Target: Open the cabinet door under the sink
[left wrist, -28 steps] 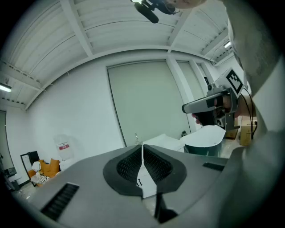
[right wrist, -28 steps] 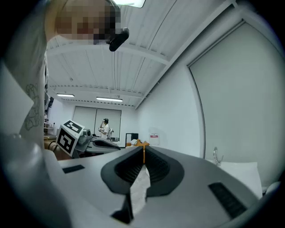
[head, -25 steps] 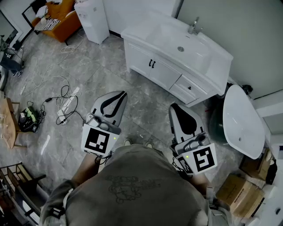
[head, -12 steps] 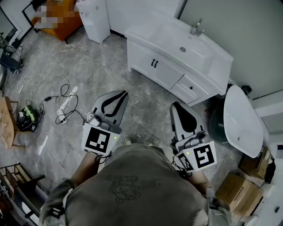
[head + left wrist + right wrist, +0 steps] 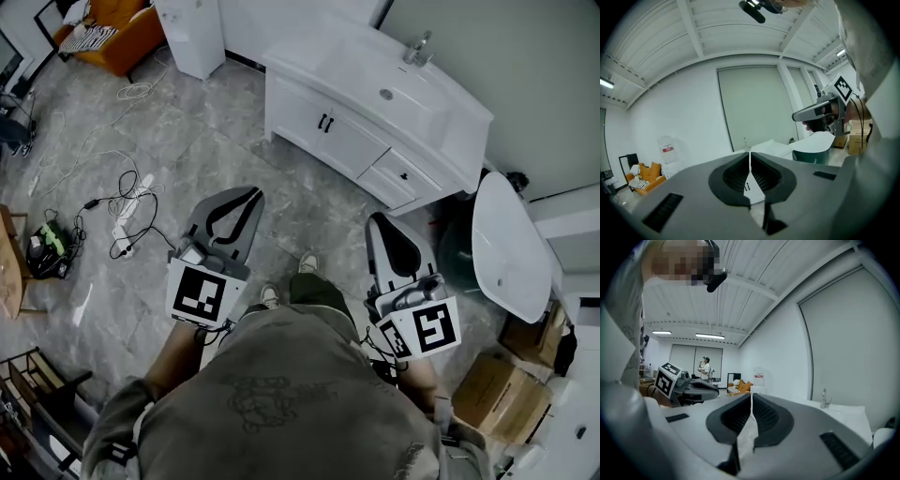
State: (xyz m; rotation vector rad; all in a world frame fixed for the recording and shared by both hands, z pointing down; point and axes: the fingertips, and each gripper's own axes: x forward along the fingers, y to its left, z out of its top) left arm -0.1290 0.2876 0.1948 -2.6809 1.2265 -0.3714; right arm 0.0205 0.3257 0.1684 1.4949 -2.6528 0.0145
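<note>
Shoe [image 5: 307, 263] forward; left claw [image 5: 750, 157], right claw [image 5: 751, 399] closed; bystander [image 5: 706, 367] only in right gripper view.

The sink cabinet [image 5: 342, 141] stands ahead, a tub [image 5: 506, 244] just right of it, cables [image 5: 122, 202] on the floor [image 5: 216, 141] to its left.

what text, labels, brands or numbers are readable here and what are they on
None reads clearly.
Red and white label on the white floor unit: too blurred to read.
Left marker cube, on the left claw: black squares only, no words.
Right marker cube, on the right claw: the same.
</note>
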